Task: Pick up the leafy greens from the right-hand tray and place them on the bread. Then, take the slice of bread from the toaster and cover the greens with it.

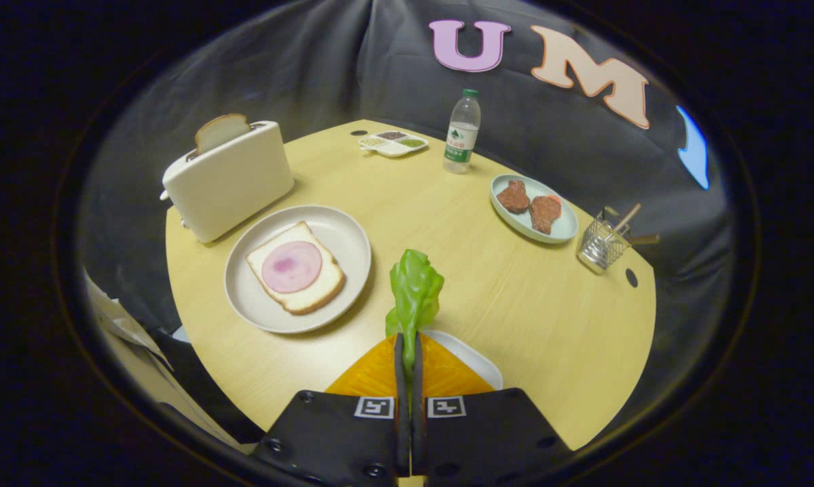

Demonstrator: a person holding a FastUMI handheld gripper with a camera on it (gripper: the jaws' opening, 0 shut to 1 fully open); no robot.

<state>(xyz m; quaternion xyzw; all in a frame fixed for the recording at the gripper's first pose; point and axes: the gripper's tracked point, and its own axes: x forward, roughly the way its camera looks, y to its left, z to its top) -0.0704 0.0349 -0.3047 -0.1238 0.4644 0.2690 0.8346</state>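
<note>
Pinching the leafy greens (pixel 415 294), the gripper (pixel 410 358) has its two fingers closed nearly flat together w/ the leaf's stem end squeezed between them; rest of the leaf stands up just ahead of the fingertips, lifted above the surface (pixel 447 223). Right under/behind the fingers, a white tray (pixel 478 362) sits at the near edge, partly hidden.

Left of the greens, a round plate (pixel 342 233) holds a bread slice (pixel 315 287) topped w/ a pink round of ham (pixel 291 266). Greens are near the plate's right rim but apart from it, not over the bread.

Far left: white toaster (pixel 227 179) just behind the plate, w/ a second slice of bread (pixel 220 130) sticking up out of its slot.

Far side, center: small divided dish (pixel 393 143) w/ condiments, and a water bottle (pixel 463 132) upright just right of it. Right side: pale blue plate (pixel 562 230) w/ two brown meat pieces (pixel 530 204). Further right, near the surface's edge, a wire holder (pixel 603 243) w/ utensils in it.
</note>
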